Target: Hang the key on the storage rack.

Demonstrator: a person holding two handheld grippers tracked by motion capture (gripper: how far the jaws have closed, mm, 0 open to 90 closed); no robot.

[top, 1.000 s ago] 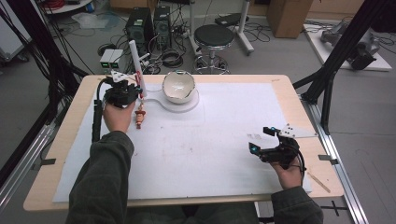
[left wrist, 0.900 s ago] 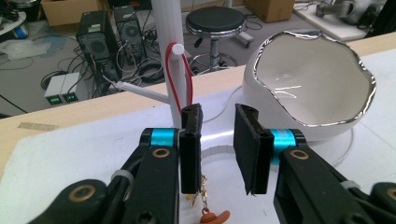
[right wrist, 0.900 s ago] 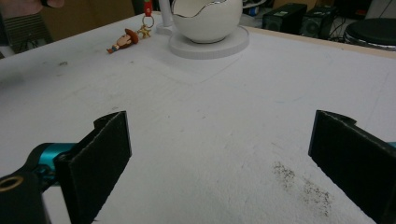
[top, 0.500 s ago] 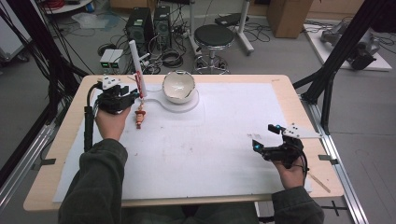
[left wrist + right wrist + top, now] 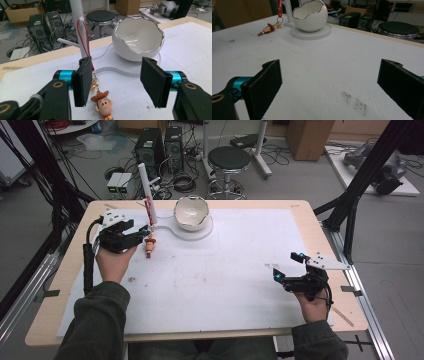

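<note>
A cowboy-figure keychain point(image 5: 103, 105) lies on the white mat, its gold clasp and red strap point(image 5: 85, 37) hung on a peg of the white stand point(image 5: 76, 12). My left gripper point(image 5: 118, 82) sits just in front of it. Its jaws have just been opening and now stand open, with nothing pressed between the pads; the clasp hangs just past the left pad. From above, the left gripper point(image 5: 140, 234) is left of the figure point(image 5: 149, 247). My right gripper point(image 5: 287, 265) rests at the table's right, open and empty, also seen as point(image 5: 329, 87).
A white egg-shaped bowl point(image 5: 191, 212) with a silver rim stands on a round white base point(image 5: 210, 231) beside the stand. A white mat point(image 5: 225, 280) covers most of the wooden table point(image 5: 310, 212). Beyond the far edge are a stool point(image 5: 227, 157) and computer cases.
The left gripper has drawn back to the left, away from the stand, and its jaws have opened. The keychain stays hung with the figure on the mat. The right hand has barely moved.
</note>
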